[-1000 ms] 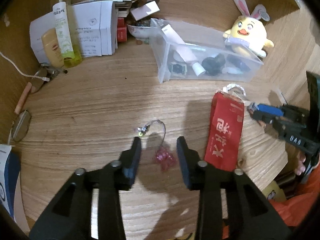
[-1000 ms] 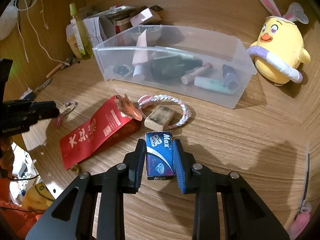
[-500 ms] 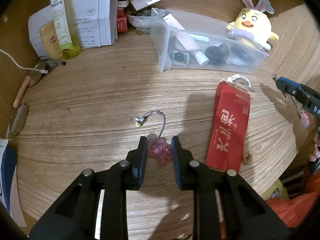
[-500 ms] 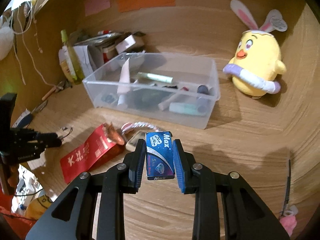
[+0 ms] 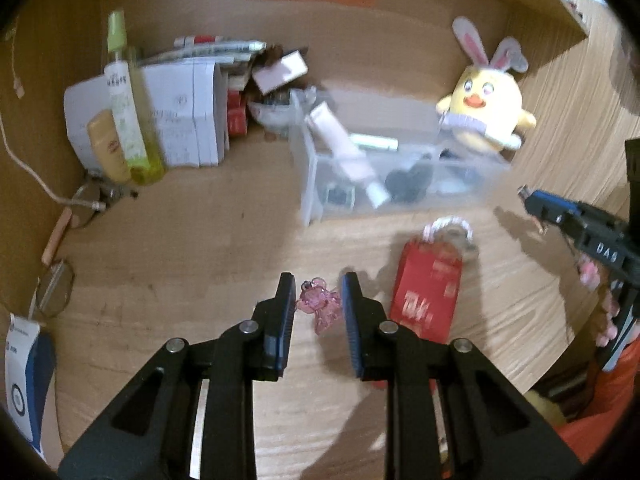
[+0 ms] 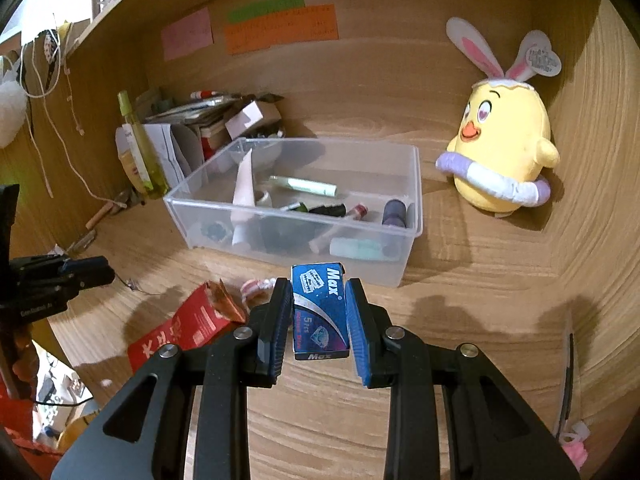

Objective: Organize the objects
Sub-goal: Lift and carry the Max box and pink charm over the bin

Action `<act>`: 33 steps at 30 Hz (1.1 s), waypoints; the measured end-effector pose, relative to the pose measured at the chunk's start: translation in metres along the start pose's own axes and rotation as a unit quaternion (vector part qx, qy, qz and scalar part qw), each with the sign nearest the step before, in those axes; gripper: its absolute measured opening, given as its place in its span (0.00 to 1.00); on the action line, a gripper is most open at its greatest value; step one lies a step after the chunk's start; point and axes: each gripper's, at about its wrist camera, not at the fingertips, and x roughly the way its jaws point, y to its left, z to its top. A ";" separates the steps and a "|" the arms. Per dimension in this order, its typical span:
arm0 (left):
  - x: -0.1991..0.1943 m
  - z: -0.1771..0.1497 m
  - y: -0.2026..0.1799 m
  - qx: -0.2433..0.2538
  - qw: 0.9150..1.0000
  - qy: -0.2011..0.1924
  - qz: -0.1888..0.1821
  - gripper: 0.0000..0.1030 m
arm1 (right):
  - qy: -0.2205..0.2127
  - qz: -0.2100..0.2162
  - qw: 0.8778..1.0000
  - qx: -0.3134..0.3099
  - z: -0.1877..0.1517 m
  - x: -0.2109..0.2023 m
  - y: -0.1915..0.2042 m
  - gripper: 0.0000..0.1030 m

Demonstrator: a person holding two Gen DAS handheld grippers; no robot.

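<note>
While both tools were lifted above the table (image 6: 460,320), the right gripper (image 6: 319,312) pinched the blue Max razor blade box (image 6: 319,312) between its fingers, the long axis of the box running along them and pointing toward the clear plastic bin (image 6: 416,184), which lay directly ahead and near. The left gripper (image 5: 316,306) pinched the pink bear charm (image 5: 319,305); from it the bin (image 5: 312,184) lay further ahead and to the right. I judged the right hand nearer to a drop.
</note>
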 end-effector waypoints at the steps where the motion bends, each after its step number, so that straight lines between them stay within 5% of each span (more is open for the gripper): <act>1: -0.001 0.003 -0.001 -0.001 1.000 -0.006 -0.001 0.22 | -0.002 0.001 1.000 0.000 0.001 0.000 0.000 0.25; 13: -0.014 0.051 -0.023 0.005 0.996 -0.082 -0.028 0.22 | -0.046 0.009 0.999 -0.016 0.029 -0.008 0.008 0.25; 33: -0.006 0.112 -0.030 -0.006 0.991 -0.125 -0.043 0.22 | -0.068 -0.001 0.998 -0.009 0.072 0.015 -0.004 0.25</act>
